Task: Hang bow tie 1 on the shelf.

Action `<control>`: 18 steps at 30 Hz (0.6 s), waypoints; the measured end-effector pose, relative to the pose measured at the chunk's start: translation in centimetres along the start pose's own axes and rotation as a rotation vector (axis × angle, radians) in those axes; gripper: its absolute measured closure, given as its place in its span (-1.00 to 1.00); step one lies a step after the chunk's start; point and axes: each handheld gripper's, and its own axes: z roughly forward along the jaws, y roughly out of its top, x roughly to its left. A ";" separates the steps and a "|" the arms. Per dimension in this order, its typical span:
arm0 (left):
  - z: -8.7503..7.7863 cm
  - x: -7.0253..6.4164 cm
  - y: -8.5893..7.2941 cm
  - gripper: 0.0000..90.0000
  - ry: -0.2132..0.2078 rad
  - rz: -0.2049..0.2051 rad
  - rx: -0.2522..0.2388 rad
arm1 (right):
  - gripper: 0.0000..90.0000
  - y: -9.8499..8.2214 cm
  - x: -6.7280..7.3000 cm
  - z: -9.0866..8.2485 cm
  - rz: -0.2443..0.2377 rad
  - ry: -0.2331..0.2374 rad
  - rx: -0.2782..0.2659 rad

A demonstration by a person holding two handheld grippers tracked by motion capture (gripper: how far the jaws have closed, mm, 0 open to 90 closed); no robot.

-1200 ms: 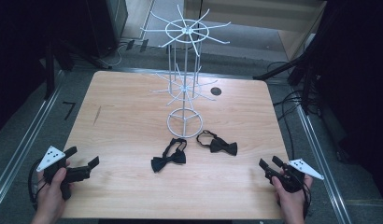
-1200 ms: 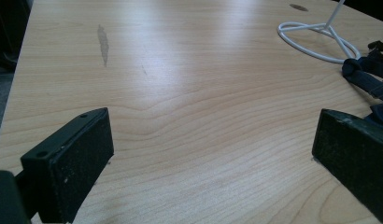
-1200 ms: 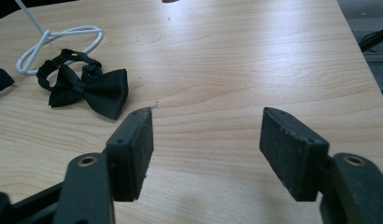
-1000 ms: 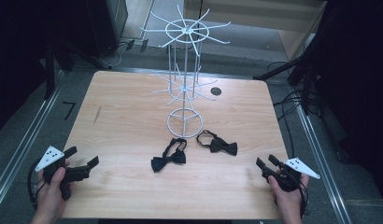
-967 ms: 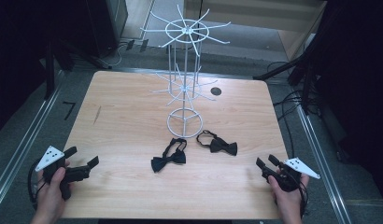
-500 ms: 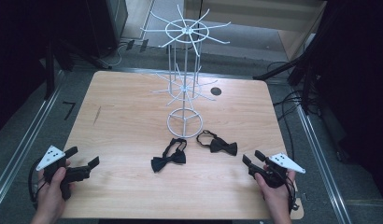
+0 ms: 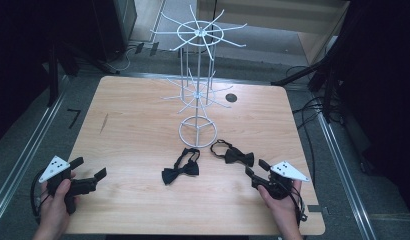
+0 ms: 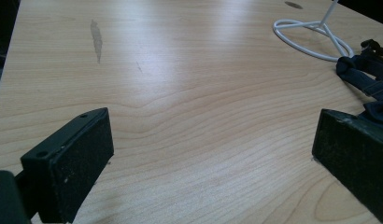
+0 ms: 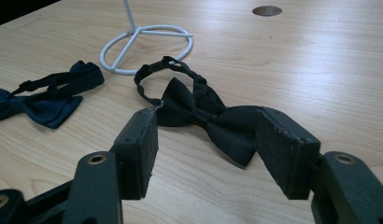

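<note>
In the left gripper view the navy bow tie (image 8: 367, 77) is cut off at the picture's right edge, partly hidden behind 1 jaw; only the wire stand (image 8: 311, 37) base shows.

A pale wooden tabletop (image 7: 133, 125) is seen, with a dark round hole (image 7: 231, 98) near its far edge. A white wire rack (image 7: 198, 95) stands on it, and just in front of the rack's ring base lie two bow ties, a dark blue bow tie (image 7: 181, 169) and a black bow tie (image 7: 234, 153), a little apart.

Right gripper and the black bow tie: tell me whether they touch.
Cannot tell. In the right gripper view the open right gripper frames the black bow tie, but no gap or contact shows plainly.
</note>
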 end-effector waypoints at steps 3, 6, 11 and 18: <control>0.0 0.0 0.0 -1.00 0.000 0.000 0.000 | -0.09 0.1 0.3 0.3 0.005 0.001 0.001; 0.0 0.0 0.0 -1.00 -0.001 0.000 0.000 | -0.09 0.3 0.6 0.5 0.005 0.004 0.001; 0.0 0.0 0.0 -1.00 -0.001 0.002 0.002 | -0.01 0.7 1.1 0.9 0.026 0.024 0.005; 0.0 0.0 0.0 -1.00 -0.002 -0.001 0.001 | 0.07 1.3 2.6 2.0 0.013 0.042 0.011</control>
